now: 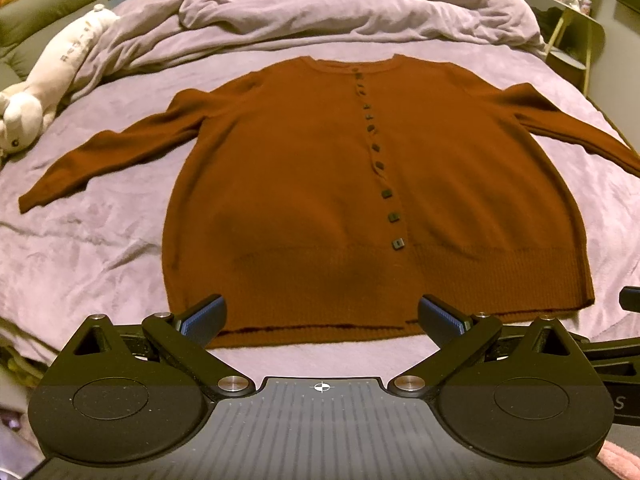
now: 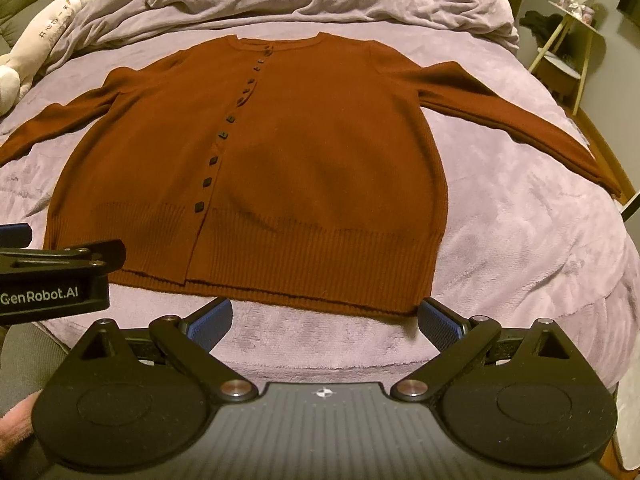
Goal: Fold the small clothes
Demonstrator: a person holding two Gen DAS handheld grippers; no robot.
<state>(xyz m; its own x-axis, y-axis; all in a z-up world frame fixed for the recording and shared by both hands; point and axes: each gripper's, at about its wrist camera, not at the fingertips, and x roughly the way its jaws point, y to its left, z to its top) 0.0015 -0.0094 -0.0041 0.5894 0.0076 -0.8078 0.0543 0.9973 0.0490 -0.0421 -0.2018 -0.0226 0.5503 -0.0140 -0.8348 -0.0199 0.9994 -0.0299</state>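
Note:
A rust-brown buttoned cardigan (image 1: pixel 320 184) lies flat, front up, on the bed, sleeves spread out to both sides, hem nearest me. It also shows in the right wrist view (image 2: pixel 280 168). My left gripper (image 1: pixel 322 318) is open and empty, hovering just above the middle of the hem. My right gripper (image 2: pixel 325 322) is open and empty, just short of the hem's right part. The left gripper's body (image 2: pixel 52 280) shows at the left edge of the right wrist view.
The bed has a lilac plush cover (image 1: pixel 100 248). A rumpled lilac duvet (image 1: pixel 340 12) is piled beyond the collar. A white plush toy (image 1: pixel 44 92) lies at the far left. A small side table (image 2: pixel 568 52) stands off the bed's right.

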